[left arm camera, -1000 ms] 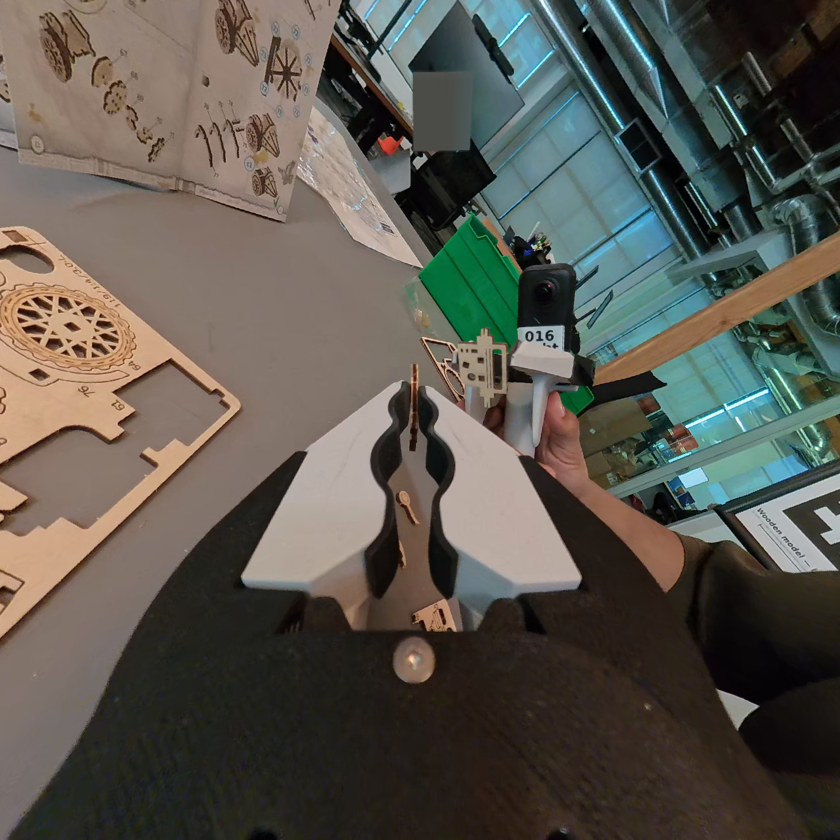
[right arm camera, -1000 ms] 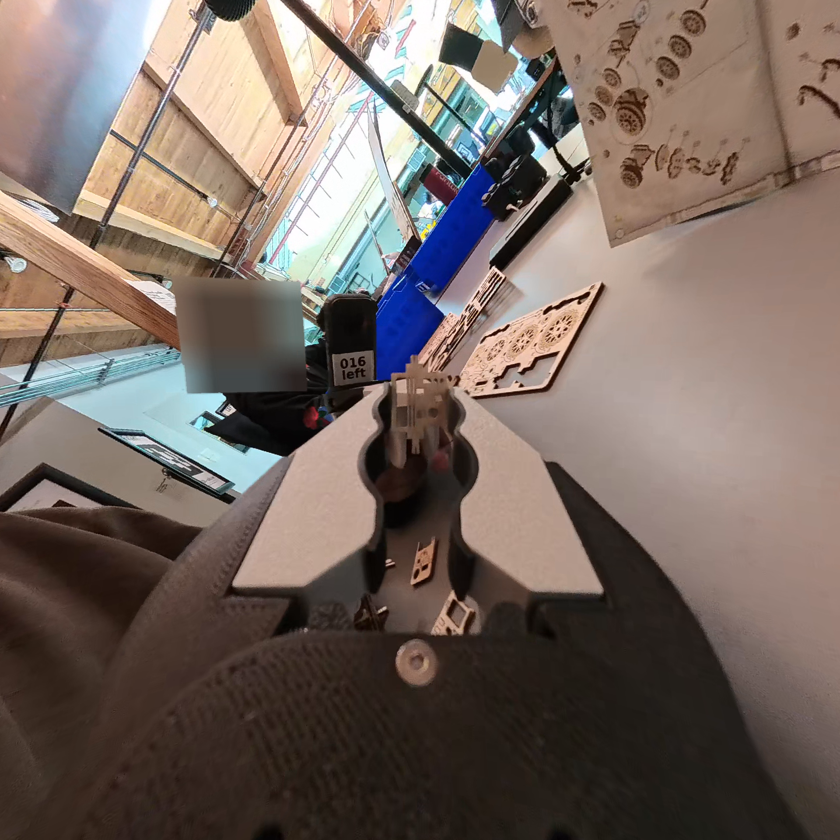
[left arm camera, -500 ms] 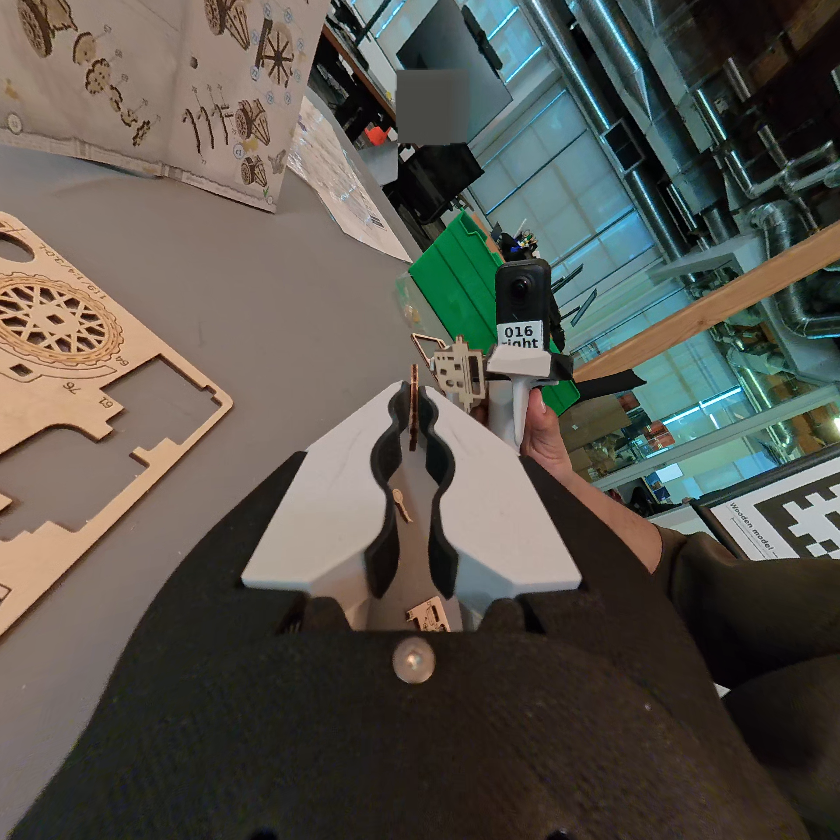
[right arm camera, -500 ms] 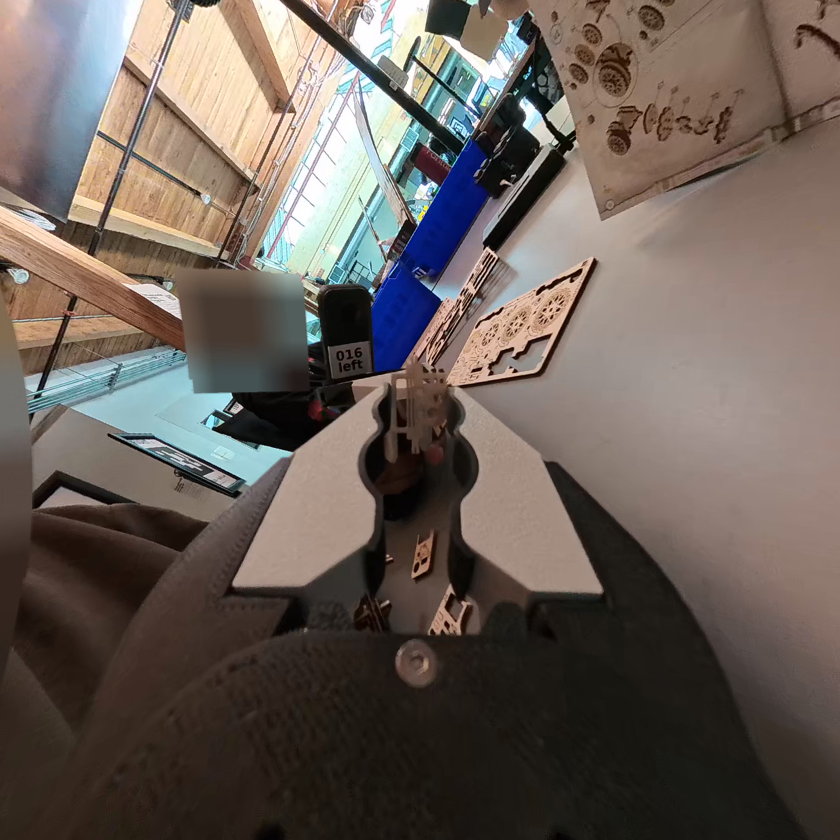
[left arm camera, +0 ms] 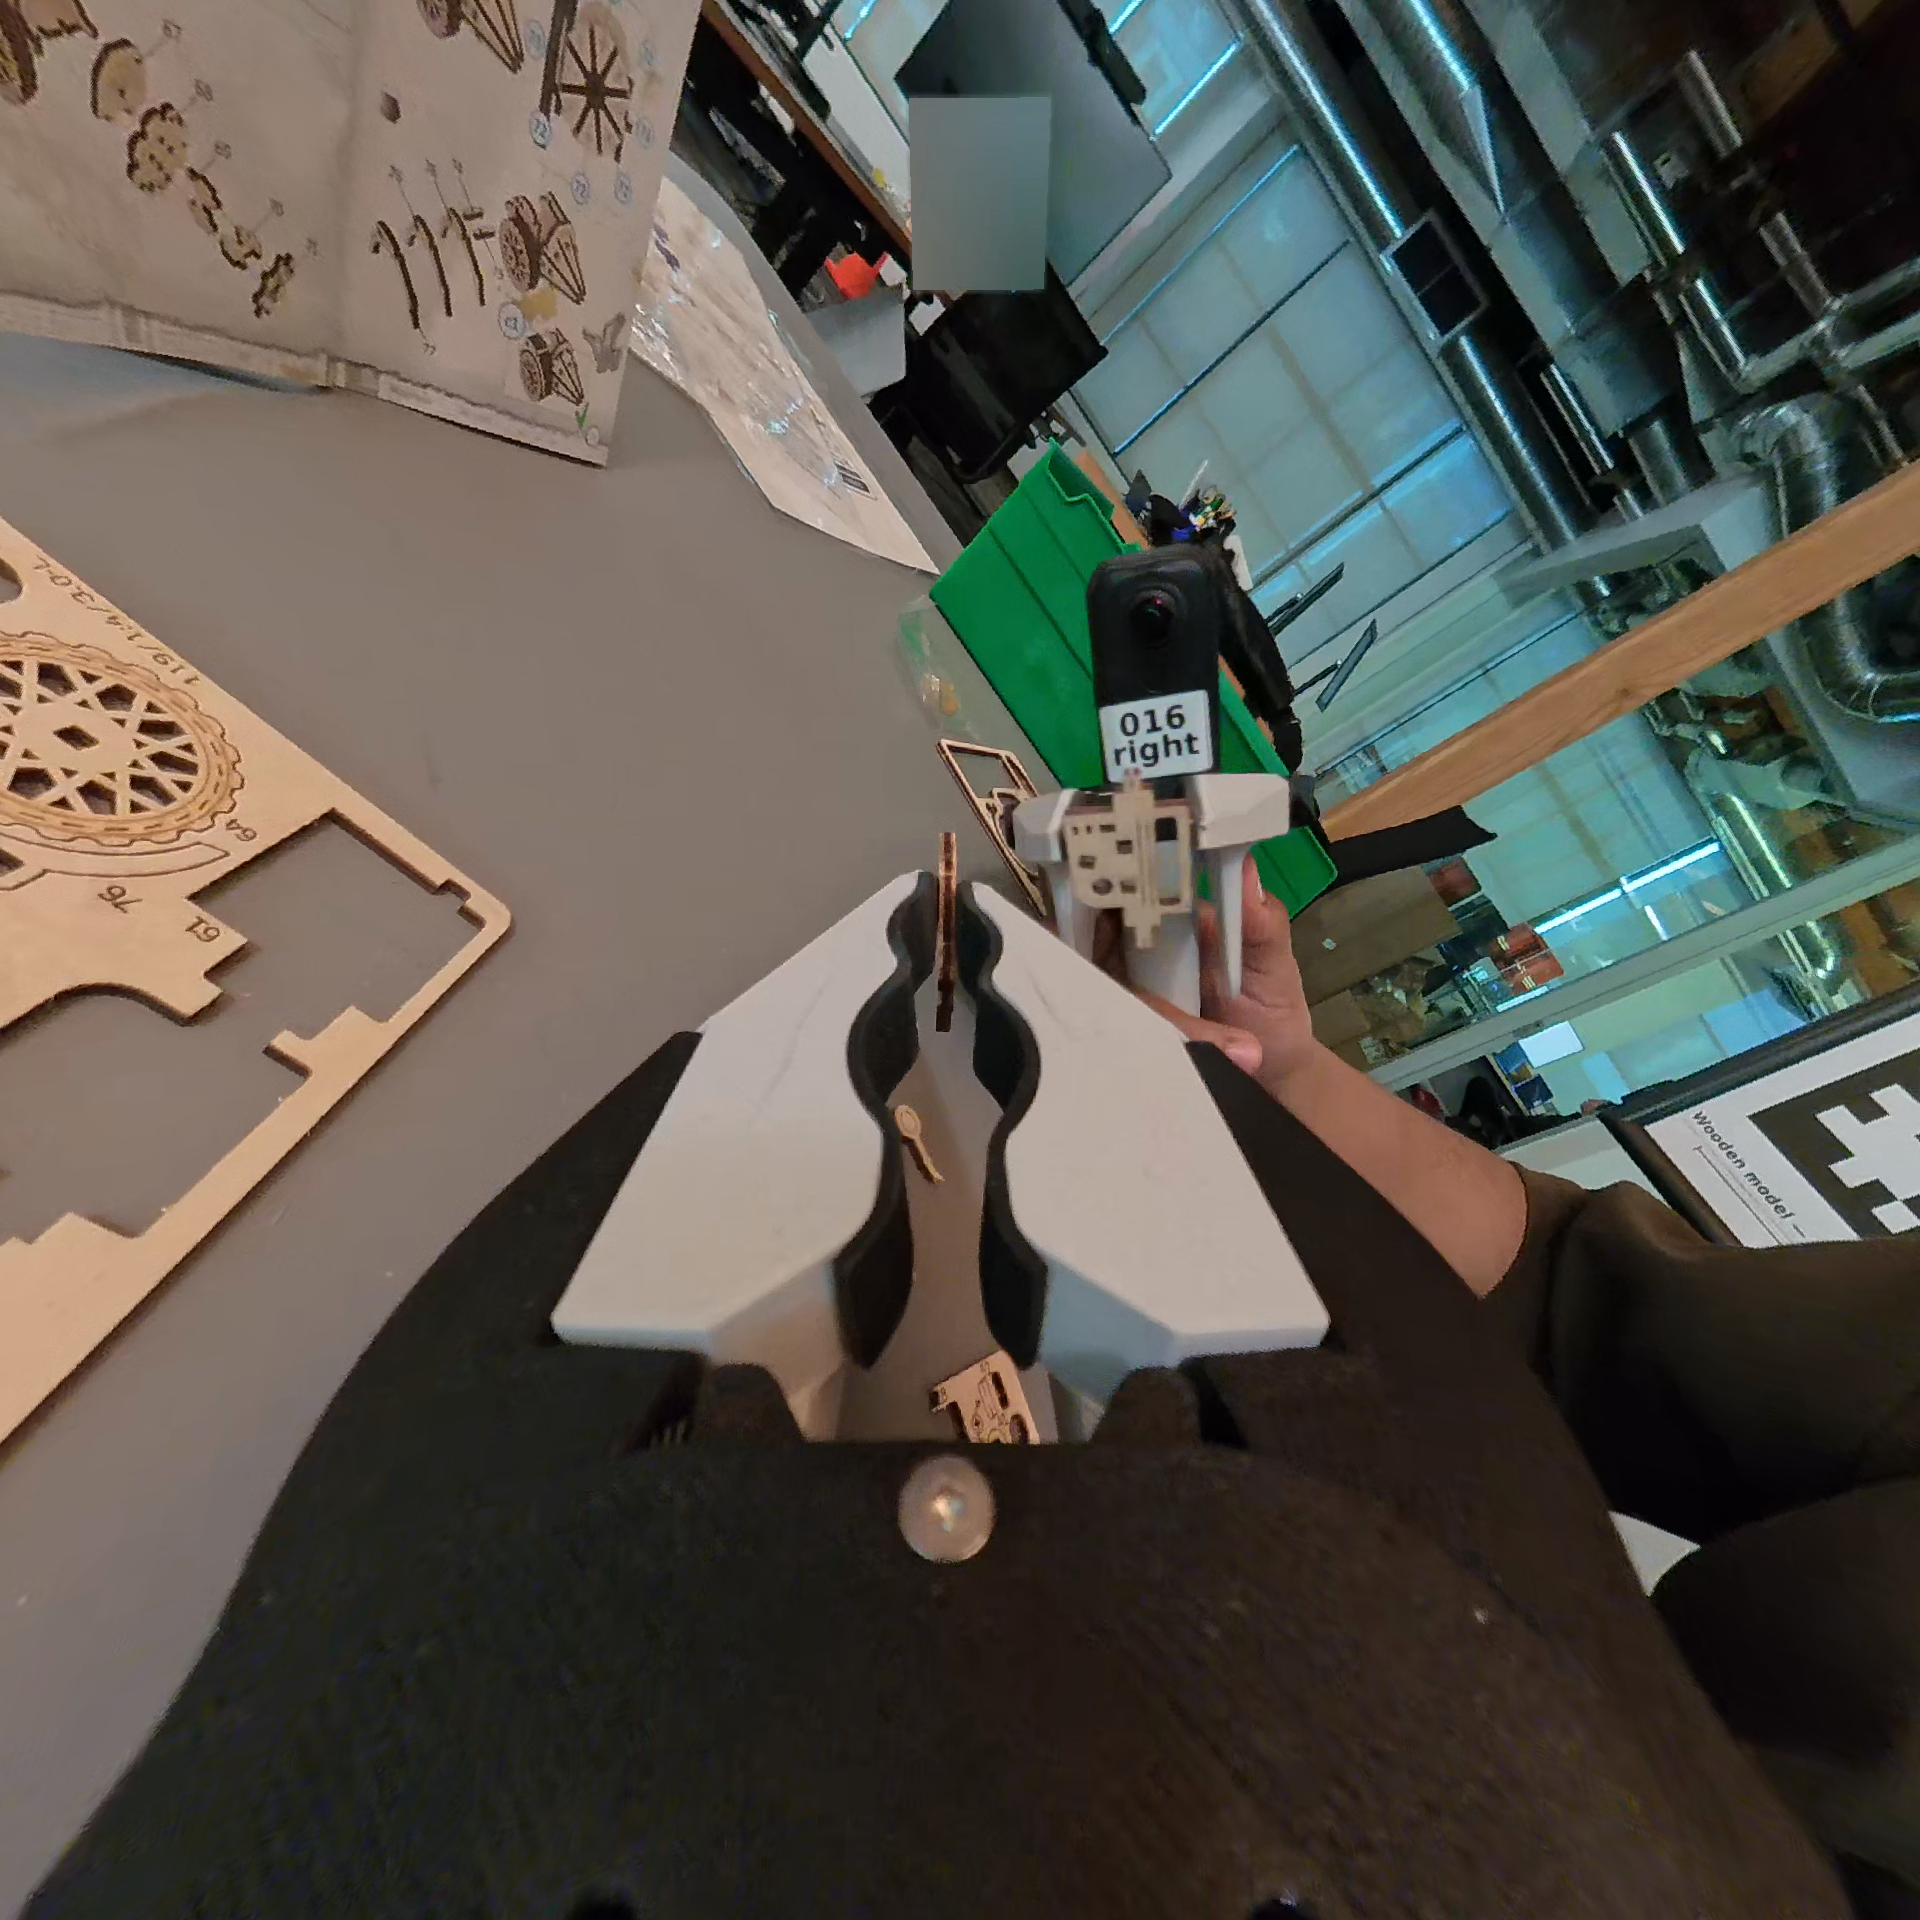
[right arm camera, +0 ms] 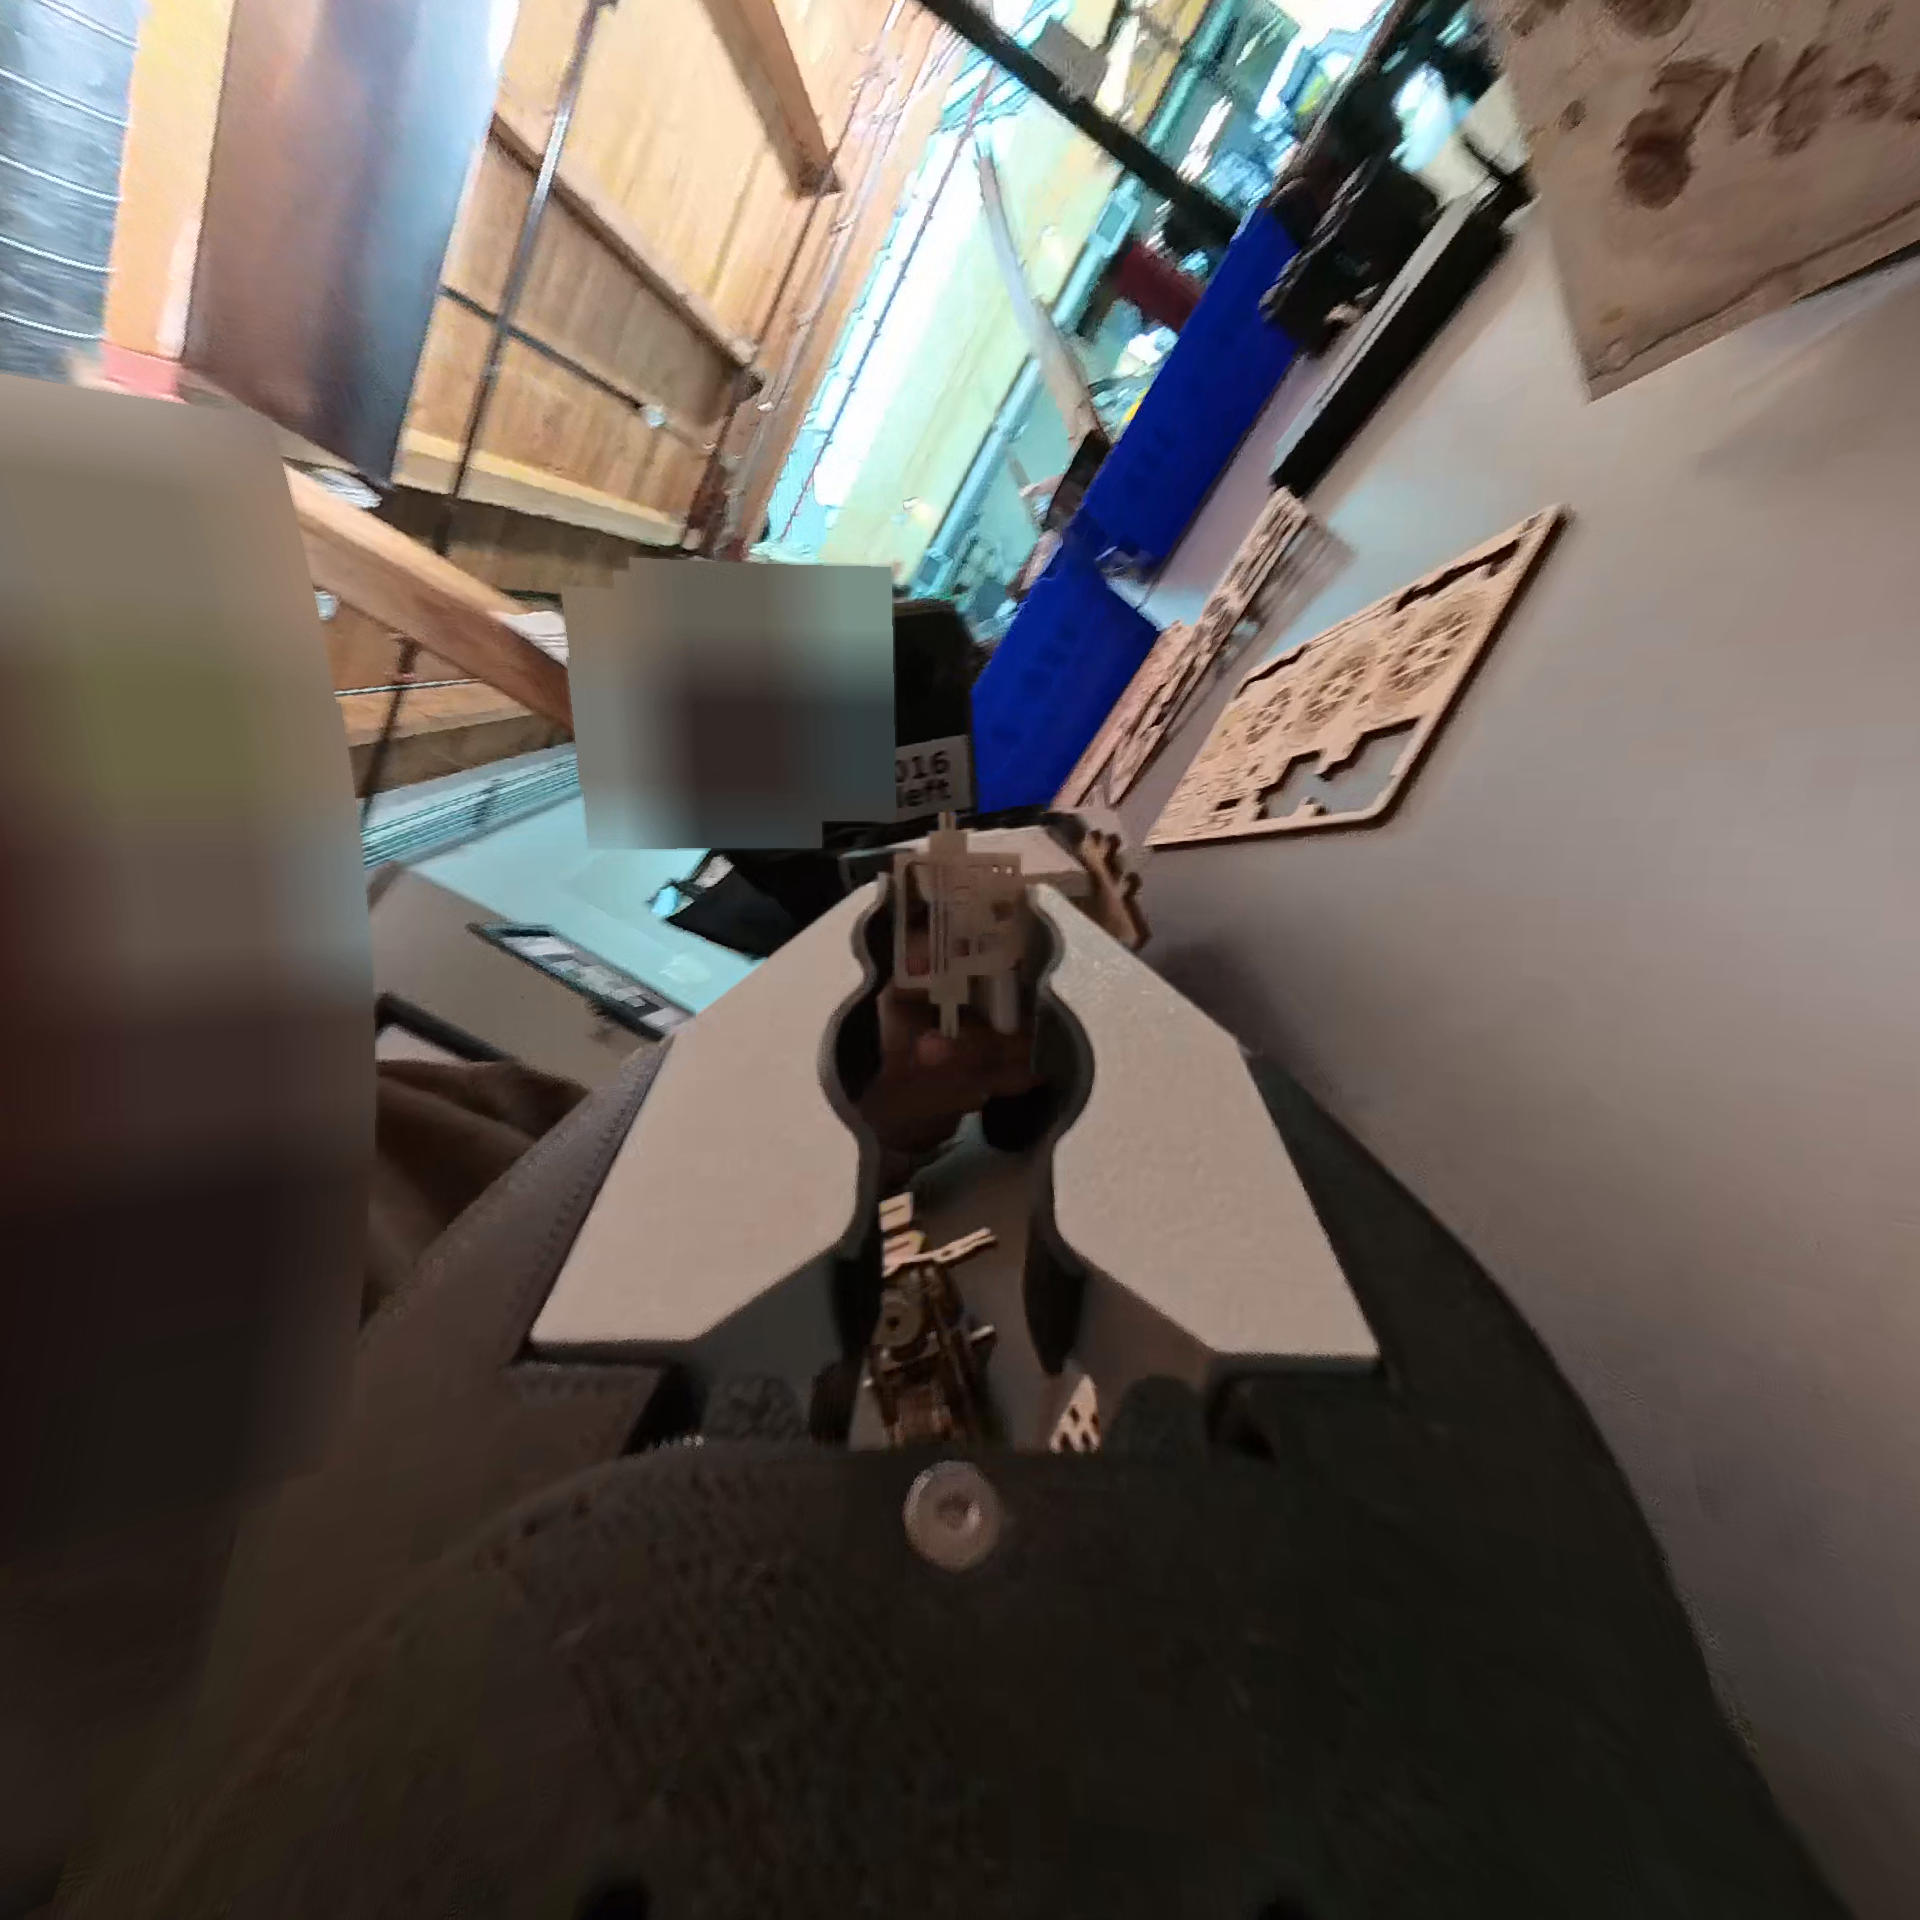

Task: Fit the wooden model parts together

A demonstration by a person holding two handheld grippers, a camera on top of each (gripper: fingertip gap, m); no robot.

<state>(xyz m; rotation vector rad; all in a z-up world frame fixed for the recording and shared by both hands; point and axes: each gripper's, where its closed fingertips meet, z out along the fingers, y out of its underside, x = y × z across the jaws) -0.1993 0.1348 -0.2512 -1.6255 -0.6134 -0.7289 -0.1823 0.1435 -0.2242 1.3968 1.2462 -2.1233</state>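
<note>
Filling most of the left wrist view is the grey table (left arm camera: 644, 665), with a big paper guide (left arm camera: 312, 156) in the upper left and a wooden sheet (left arm camera: 208, 935) with cut-out holes at the left edge. A green box (left arm camera: 1049, 561) sits at the far edge of the table, in the upper middle of that view.

Next comes the left claw (left arm camera: 948, 914) in the middle of that view. Its two sides are pressed on a thin wooden disc (left arm camera: 945, 935), seen edge-on. Just right of it is the right claw (left arm camera: 1132, 862), held by a hand (left arm camera: 1262, 987). It pinches a pale wooden block with holes (left arm camera: 1127, 862); the right wrist view shows this block (right arm camera: 961, 914) at its own tips, but blurry.

The disc and the block are near each other but not touching. So both parts are picked up, and the joining looks not yet done. A tiny wooden pin (left arm camera: 914, 1138) and other loose bits lie on the table below, so more parts seem left to fit.
</note>
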